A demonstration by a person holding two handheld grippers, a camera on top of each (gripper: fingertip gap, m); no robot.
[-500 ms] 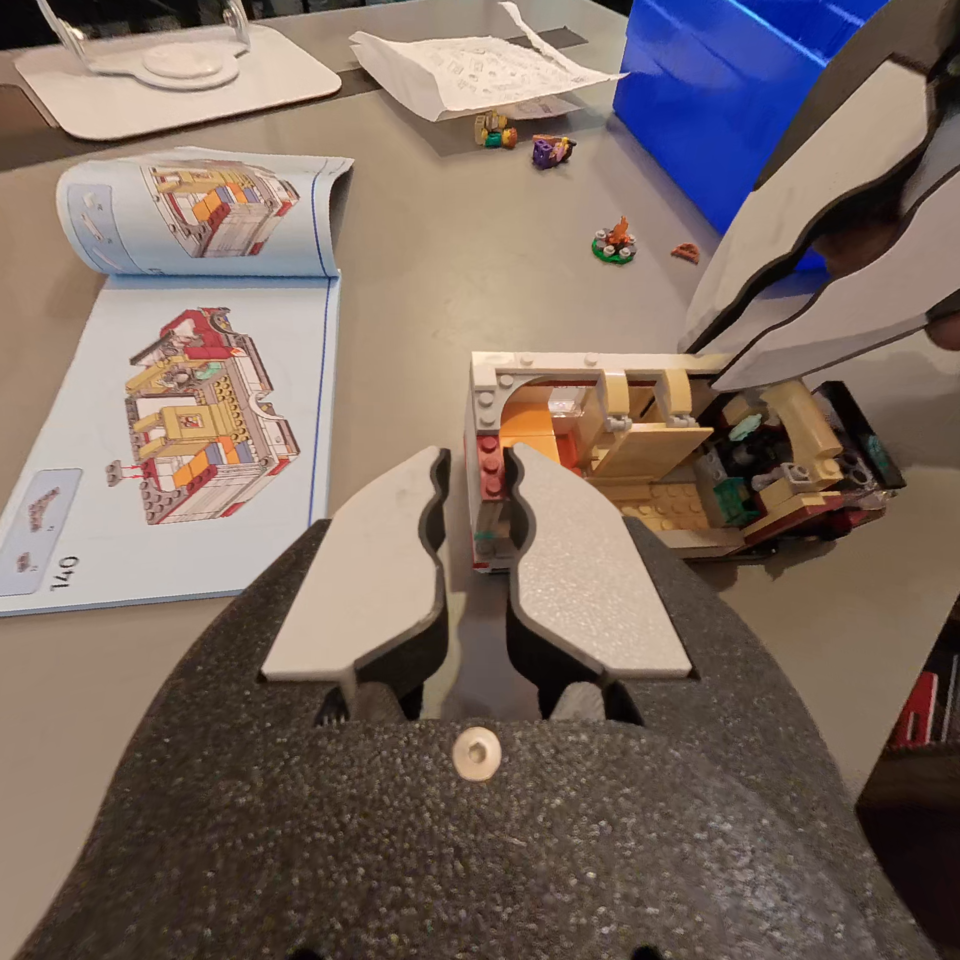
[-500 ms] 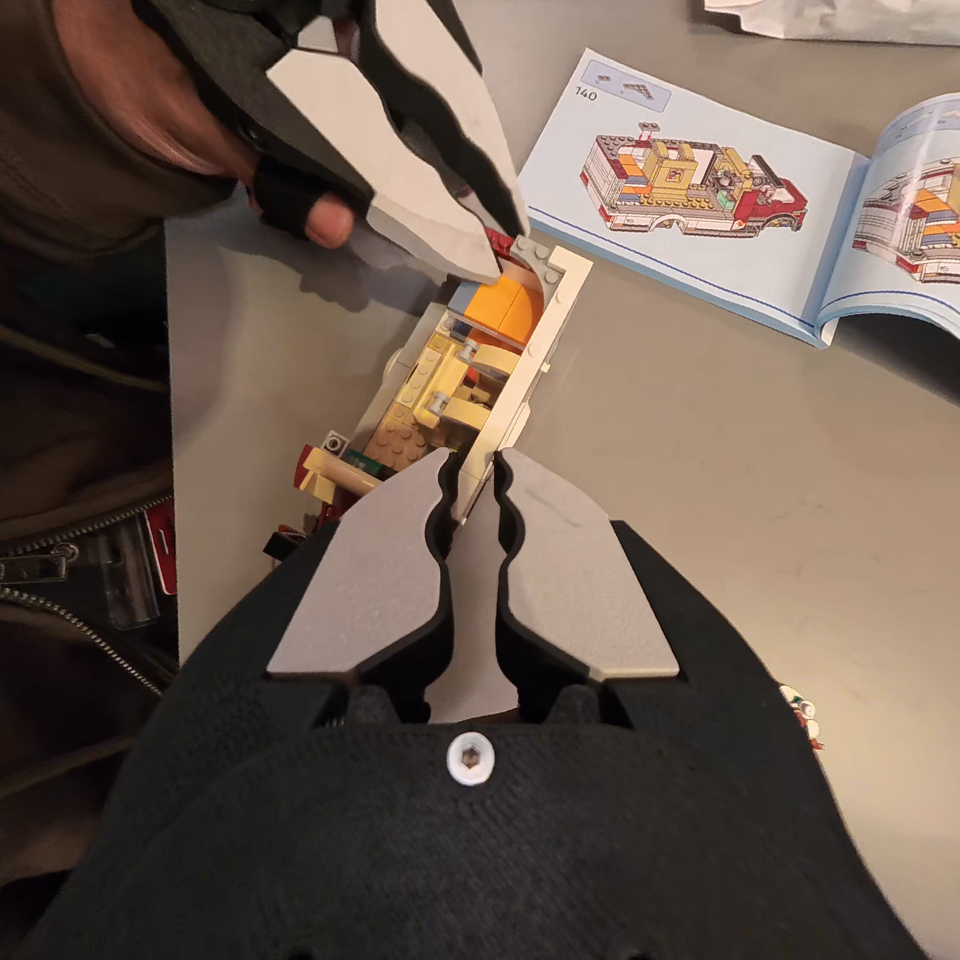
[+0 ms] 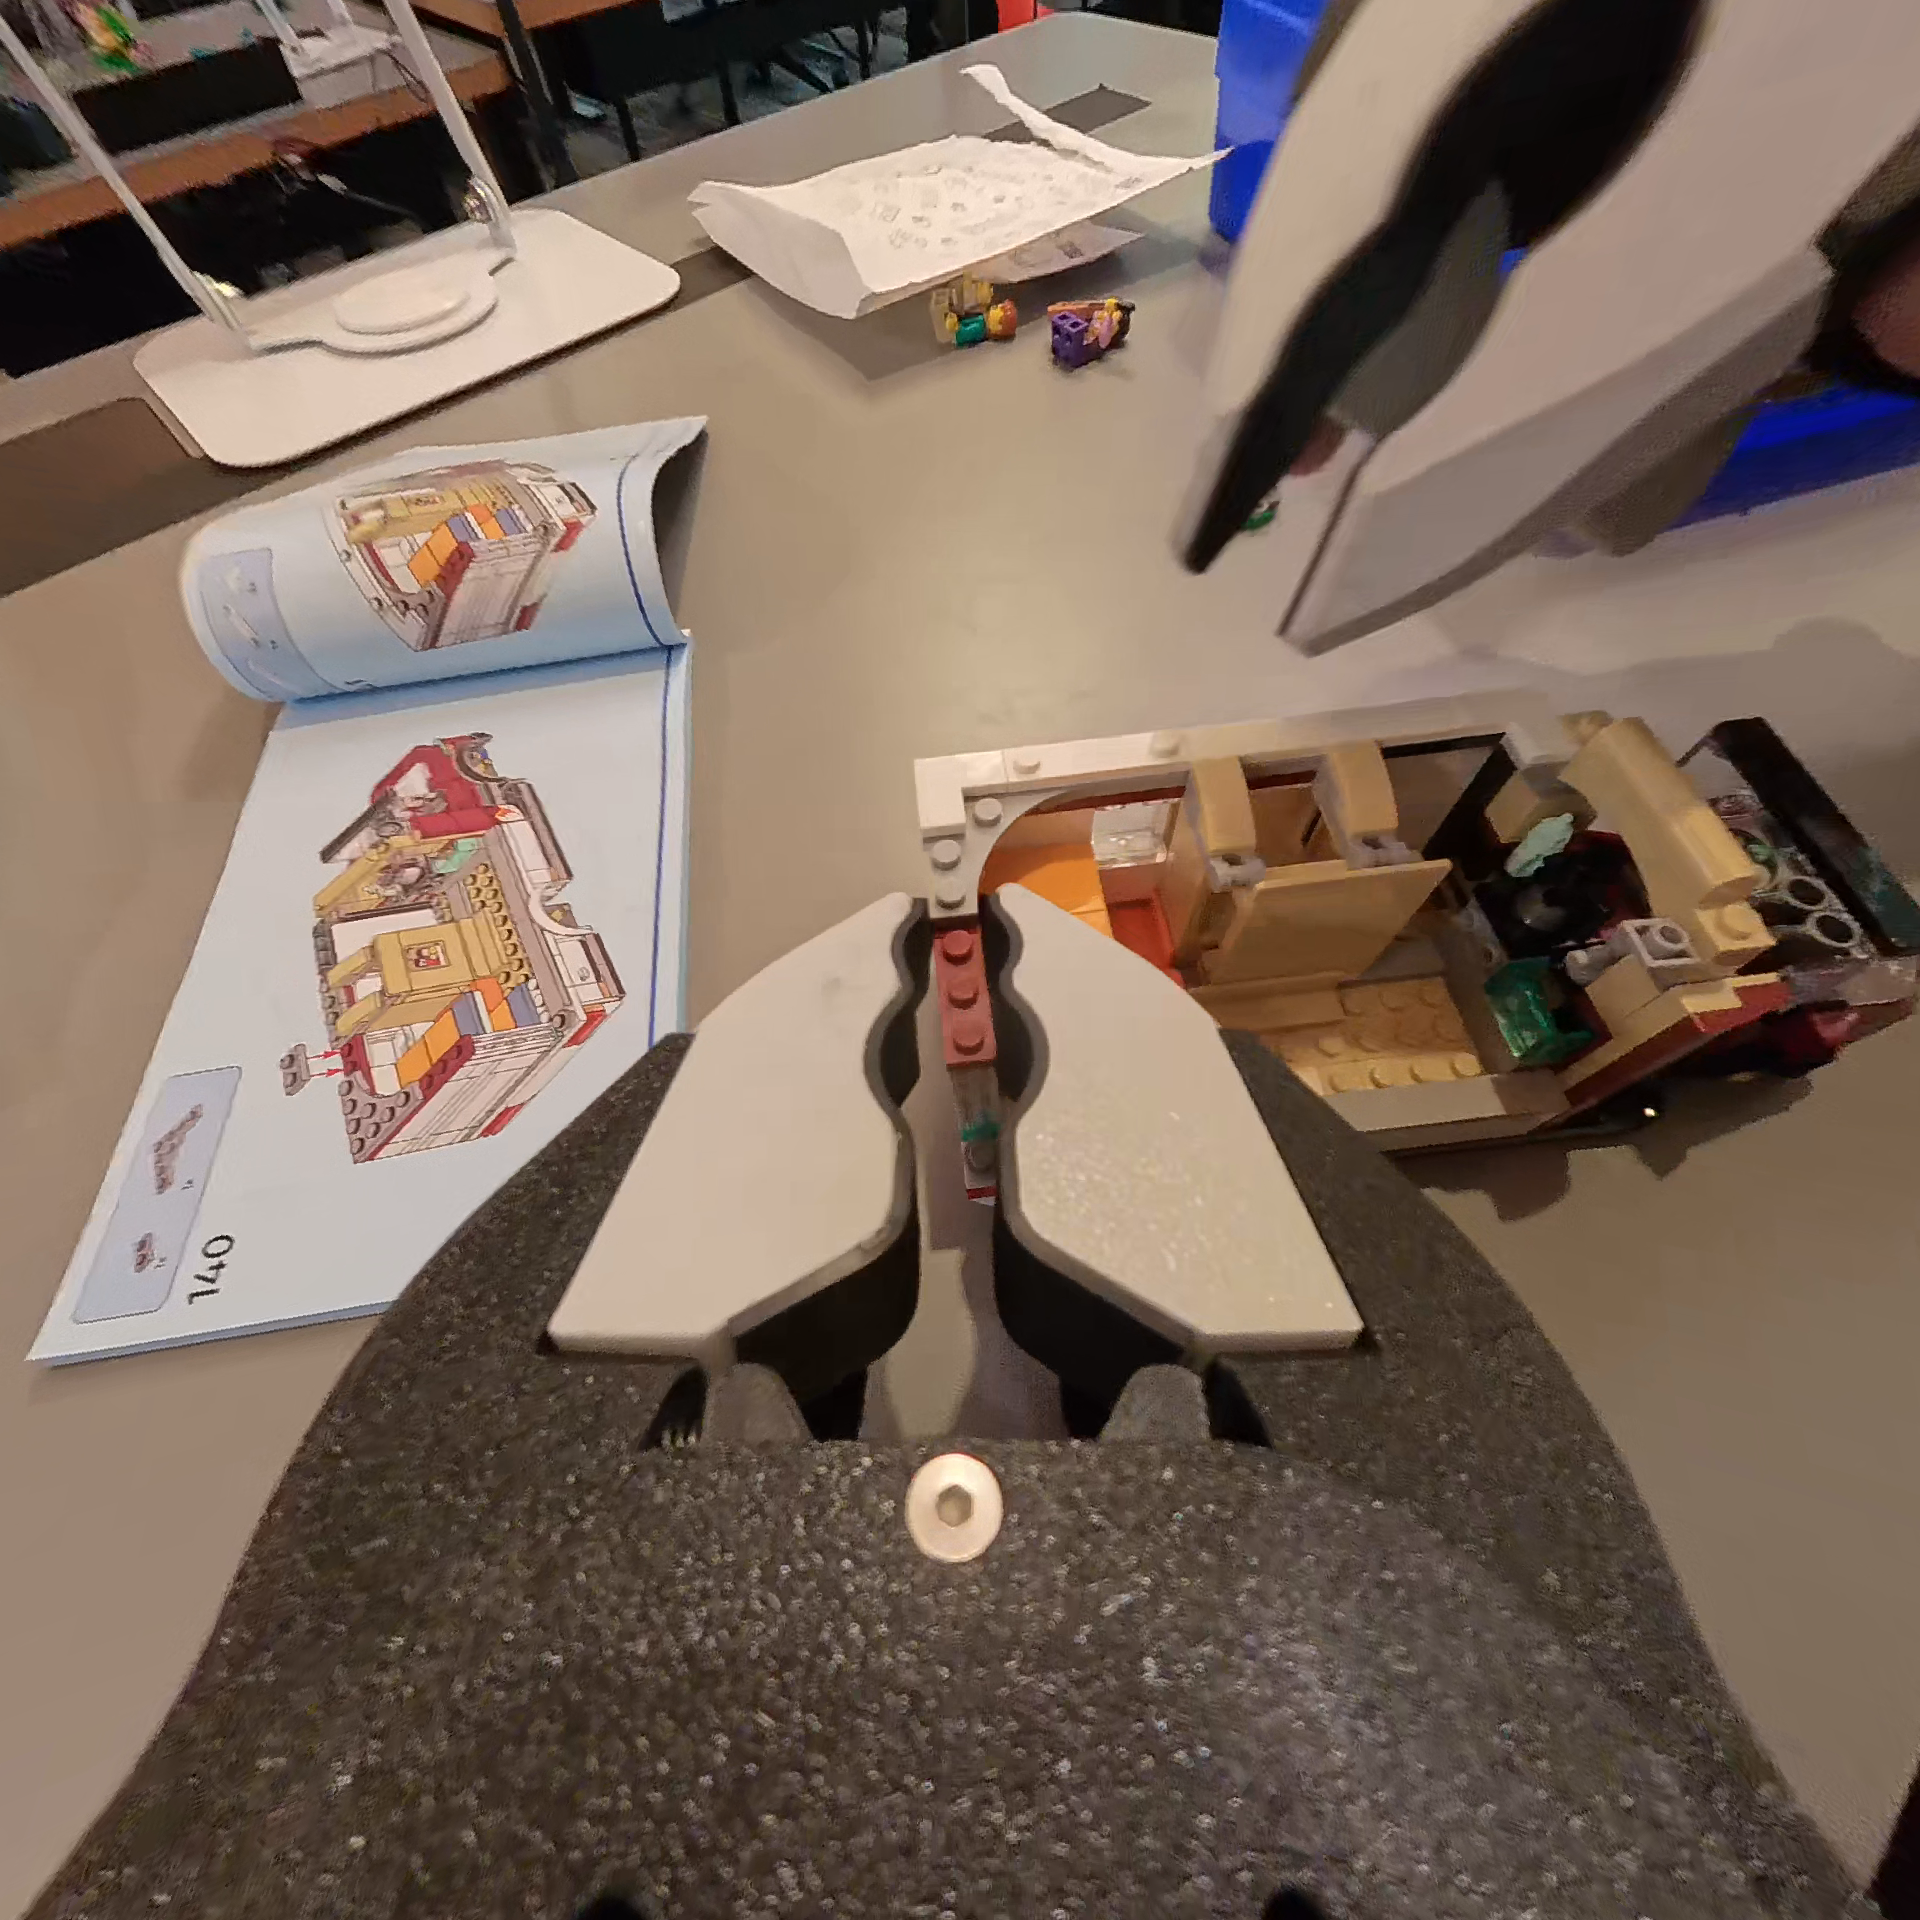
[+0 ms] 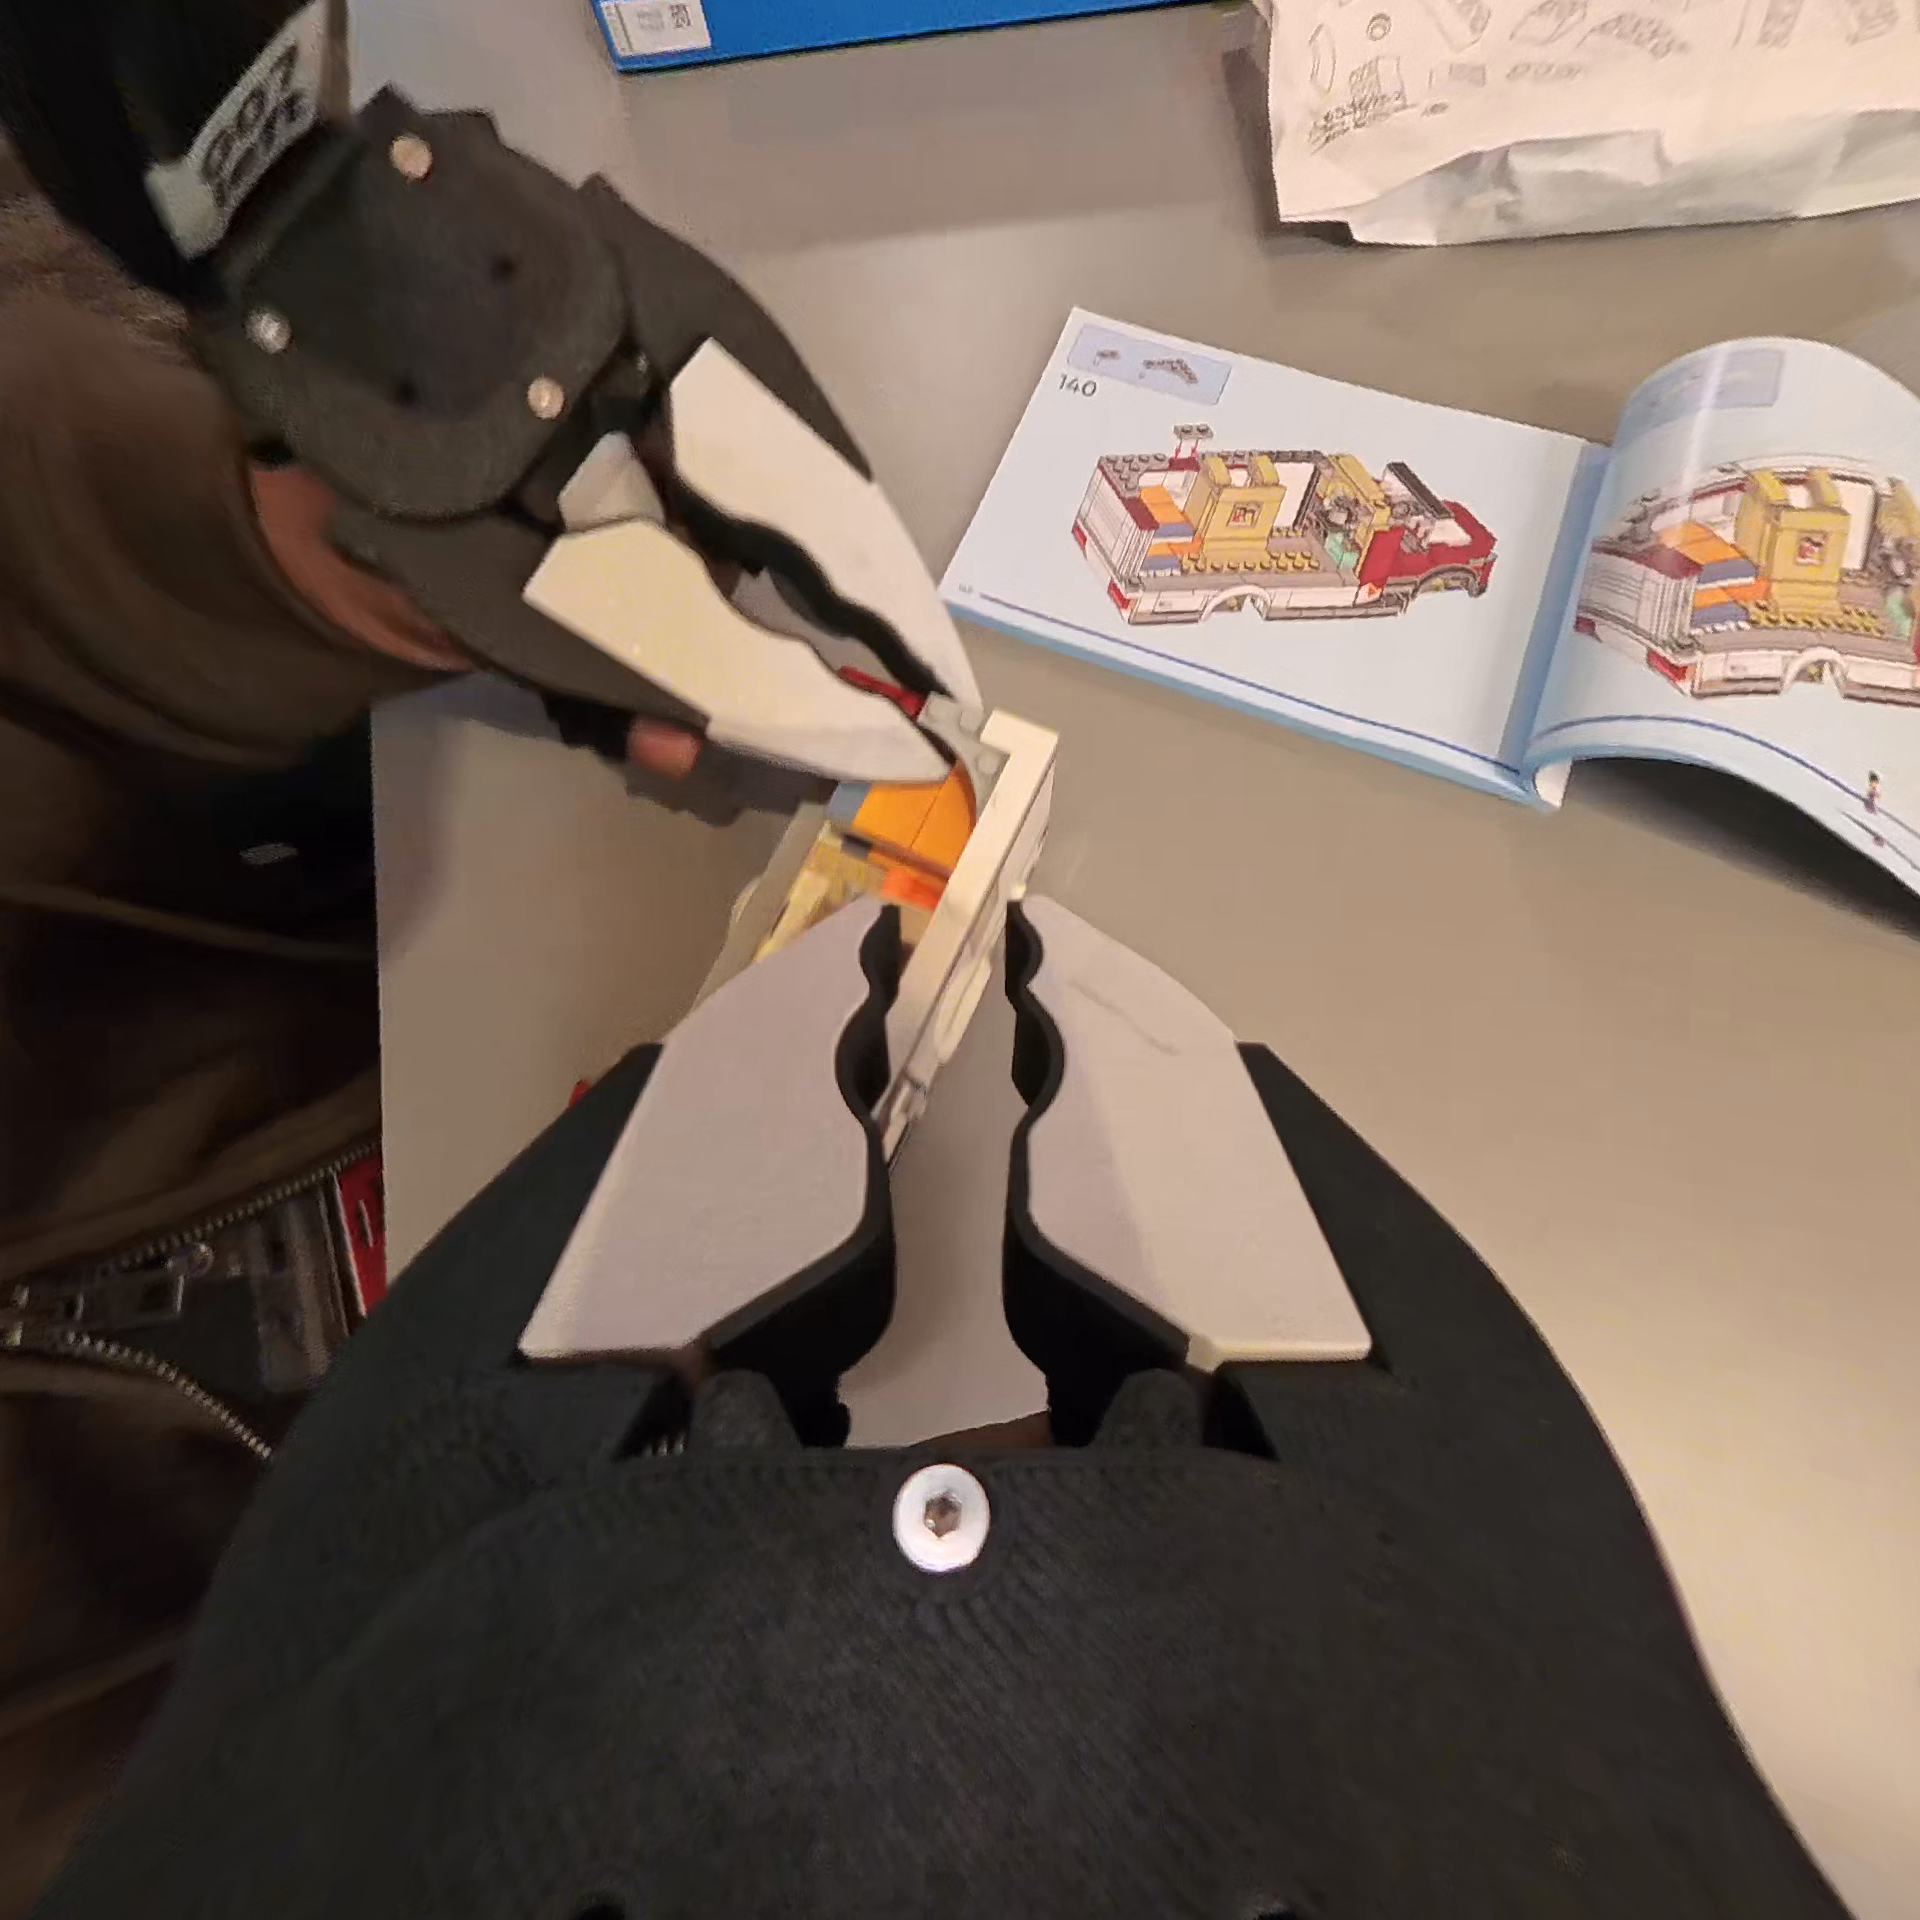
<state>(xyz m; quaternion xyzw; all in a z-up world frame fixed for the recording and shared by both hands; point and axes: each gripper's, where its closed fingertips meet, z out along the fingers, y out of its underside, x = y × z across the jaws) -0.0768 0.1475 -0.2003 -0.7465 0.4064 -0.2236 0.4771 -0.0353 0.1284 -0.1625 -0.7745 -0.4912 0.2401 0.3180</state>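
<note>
A partly built toy-brick van lies on the grey table, with white walls and a tan and orange interior. My left gripper is shut on its rear wall, the pads pressing a dark red brick strip. The right wrist view shows the same grip at the model's grey corner. My right gripper is open and holds nothing. In the left wrist view it hangs blurred above the van's far side, clear of it. In its own view the white side wall lies below its fingers.
An open instruction booklet lies left of the van. A white stand base, a crumpled paper bag and two small brick figures are at the back. A blue bin stands at the back right. A person's dark jacket is close. One gripper's finger ends stand about 7 cm off the other's.
My left pads closed onto the van's rear wall. My right gripper opened, let go of the white side wall and lifted up and away from the van.
</note>
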